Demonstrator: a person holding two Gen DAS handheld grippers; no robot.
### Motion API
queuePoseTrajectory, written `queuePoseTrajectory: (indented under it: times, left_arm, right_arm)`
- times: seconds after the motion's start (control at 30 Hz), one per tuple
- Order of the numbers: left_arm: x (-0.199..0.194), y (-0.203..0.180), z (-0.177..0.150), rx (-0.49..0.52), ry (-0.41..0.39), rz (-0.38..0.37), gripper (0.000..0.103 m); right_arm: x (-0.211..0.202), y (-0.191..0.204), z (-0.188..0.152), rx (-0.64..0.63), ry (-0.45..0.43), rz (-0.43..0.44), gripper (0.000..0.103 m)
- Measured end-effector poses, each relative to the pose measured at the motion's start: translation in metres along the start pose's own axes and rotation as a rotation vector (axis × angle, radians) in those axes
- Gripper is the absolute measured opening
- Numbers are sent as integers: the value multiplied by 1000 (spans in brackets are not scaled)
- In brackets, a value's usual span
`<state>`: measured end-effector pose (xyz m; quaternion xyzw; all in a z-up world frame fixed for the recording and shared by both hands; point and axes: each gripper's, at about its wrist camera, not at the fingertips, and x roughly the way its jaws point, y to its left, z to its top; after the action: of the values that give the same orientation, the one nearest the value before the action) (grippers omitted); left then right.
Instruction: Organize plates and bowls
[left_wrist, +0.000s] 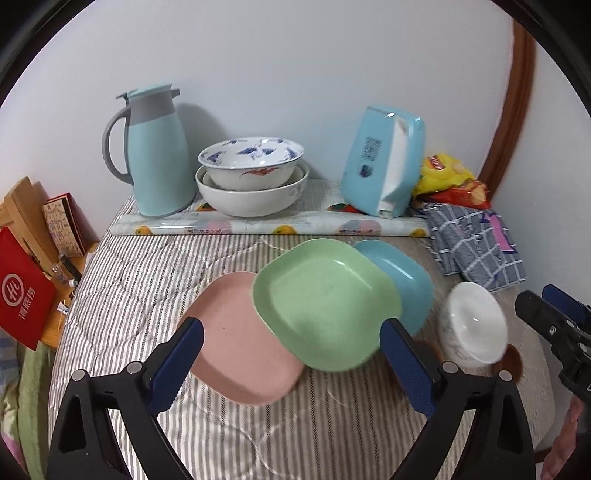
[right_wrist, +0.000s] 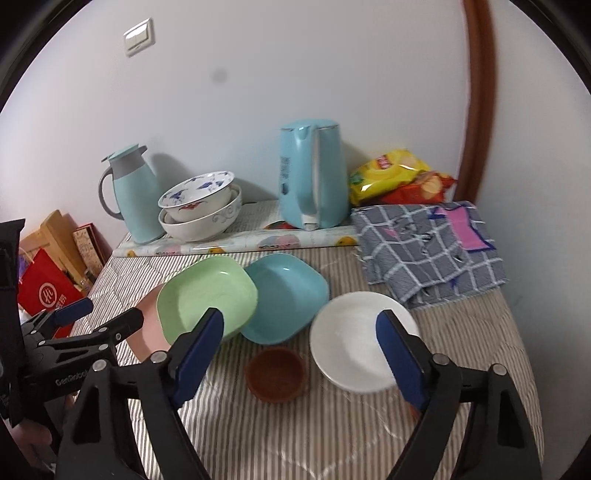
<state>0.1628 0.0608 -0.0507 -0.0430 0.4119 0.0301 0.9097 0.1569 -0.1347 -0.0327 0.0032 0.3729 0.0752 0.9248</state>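
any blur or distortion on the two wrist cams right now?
Left wrist: motion smear on the green plate and white bowl; the thermos stays crisp. Right wrist: the white bowl's rim is slightly soft. Both: fisheye bows the brown door frame, dark vignette at corners, soft even light.

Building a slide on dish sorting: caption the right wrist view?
Open right gripper above white bowl, brown bowl, overlapping green plate and blue plate.
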Motion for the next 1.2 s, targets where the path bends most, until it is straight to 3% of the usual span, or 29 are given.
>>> queuePoseTrajectory:
  times: [0.13,0.27,0.33,0.63,0.77,0.87,1.0,1.2]
  left_arm:
    - [26,8,5,-4,39,4,89]
    - [50,13,9,-1,68,-5,81]
    - [64,16,12,-2,86,-10,76]
    - [106,29,20,-21,123,-30,68]
    - [119,32,21,-29,142,-61,58]
    - [126,30,19,-24,154,-82,42]
    - [131,28,17,-13,161,-110,23]
    - [126,31,17,-10,139,-118,15]
  right_arm:
    - [34,9,8,-25,43,23,61]
    - [65,17,10,-34,80,47,57]
    - [83,22,10,-49,107,57,46]
    - [135,39,7,-75,184,78,45]
    - [150,42,2,-74,215,77,45]
    - [156,43,0,-80,235,75,43]
    - [164,47,-5,-100,260,76,19]
    - [168,48,-8,-115,250,28,11]
